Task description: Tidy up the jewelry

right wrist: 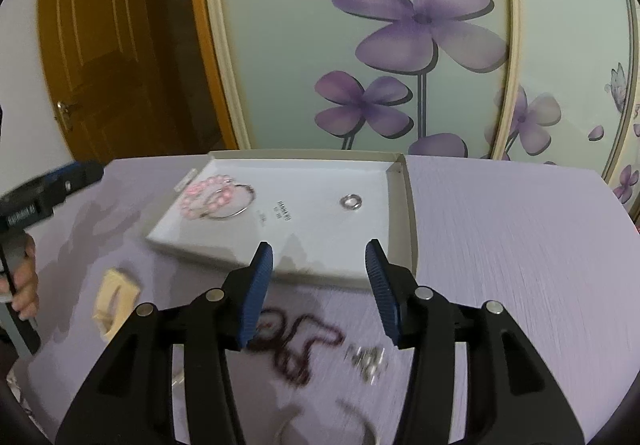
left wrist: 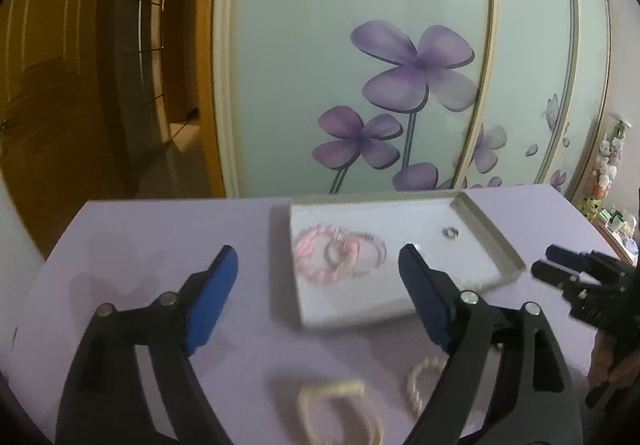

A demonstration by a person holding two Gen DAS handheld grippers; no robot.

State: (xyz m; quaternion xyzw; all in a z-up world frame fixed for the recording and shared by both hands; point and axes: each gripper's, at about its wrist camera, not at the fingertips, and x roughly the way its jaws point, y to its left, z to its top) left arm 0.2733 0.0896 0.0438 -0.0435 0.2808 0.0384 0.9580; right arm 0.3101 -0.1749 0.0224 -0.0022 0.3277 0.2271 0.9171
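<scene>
A shallow white tray (left wrist: 488, 241) (right wrist: 404, 205) lies on the lilac table. In it are a pink bead bracelet (left wrist: 316, 257) (right wrist: 200, 193), a thin silver bangle (left wrist: 372, 251) (right wrist: 244, 205) overlapping it, and a small silver ring (left wrist: 451, 233) (right wrist: 351, 201). My left gripper (left wrist: 318, 265) is open and empty over the tray's near edge. My right gripper (right wrist: 319, 255) is open and empty just before the tray; it also shows in the left wrist view (left wrist: 548, 261). Below it lie a dark bead necklace (right wrist: 304, 341) and a small silver piece (right wrist: 368, 361).
A cream bangle (left wrist: 340, 413) (right wrist: 114, 297) and a pearl bracelet (left wrist: 420, 381) lie on the table (left wrist: 140, 245) (right wrist: 520, 245) near the front. A wardrobe with purple flower print (left wrist: 400, 65) stands behind the table. A wooden door (right wrist: 92, 45) is at the left.
</scene>
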